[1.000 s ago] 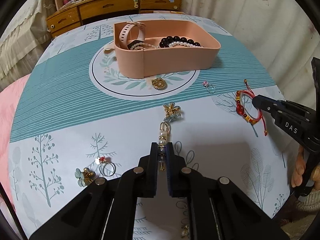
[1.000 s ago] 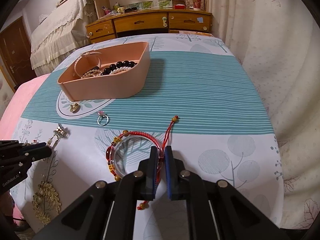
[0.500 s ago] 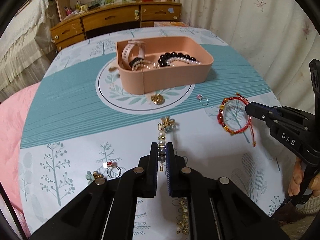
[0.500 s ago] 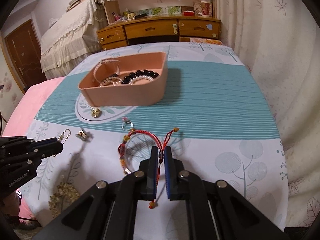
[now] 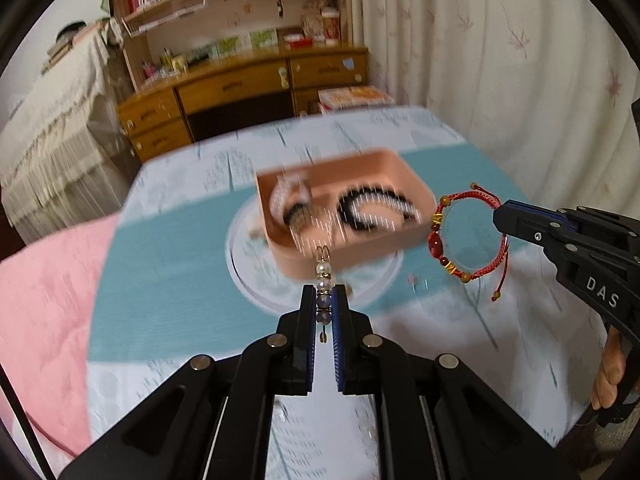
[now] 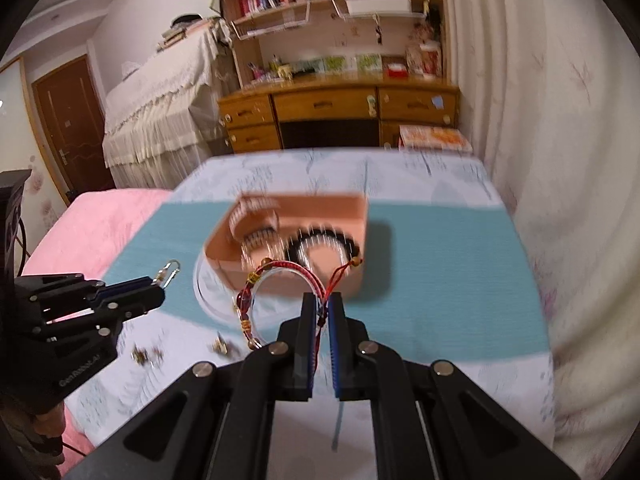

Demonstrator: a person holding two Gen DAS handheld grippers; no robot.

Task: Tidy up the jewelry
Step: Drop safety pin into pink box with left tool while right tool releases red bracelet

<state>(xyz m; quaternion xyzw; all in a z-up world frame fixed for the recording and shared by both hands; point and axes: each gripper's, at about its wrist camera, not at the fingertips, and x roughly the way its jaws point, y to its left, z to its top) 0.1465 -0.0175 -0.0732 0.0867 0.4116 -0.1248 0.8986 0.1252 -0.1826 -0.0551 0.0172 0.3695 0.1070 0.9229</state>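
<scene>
My left gripper (image 5: 323, 293) is shut on a beaded charm with a gold clasp (image 5: 323, 276) and holds it in the air in front of the pink tray (image 5: 360, 250). My right gripper (image 6: 321, 300) is shut on the red cord bracelet (image 6: 280, 280), also lifted; the bracelet also shows in the left wrist view (image 5: 466, 232), to the right of the tray. The tray (image 6: 352, 208) holds a watch, pearl strands and a black bead bracelet (image 6: 320, 236). The left gripper (image 6: 158, 290) shows in the right wrist view with the clasp (image 6: 170, 272) sticking out.
Small jewelry pieces (image 6: 146, 354) lie on the patterned tablecloth (image 6: 440, 280) near the front left. A pink bed (image 5: 44, 280) borders the table on the left. A wooden desk with drawers (image 6: 336, 116) stands behind, and a curtain (image 5: 500, 60) hangs on the right.
Both grippers have risen off the table with their pieces, the charm and the red bracelet now hanging in the air nearer the tray. The view is motion-blurred.
</scene>
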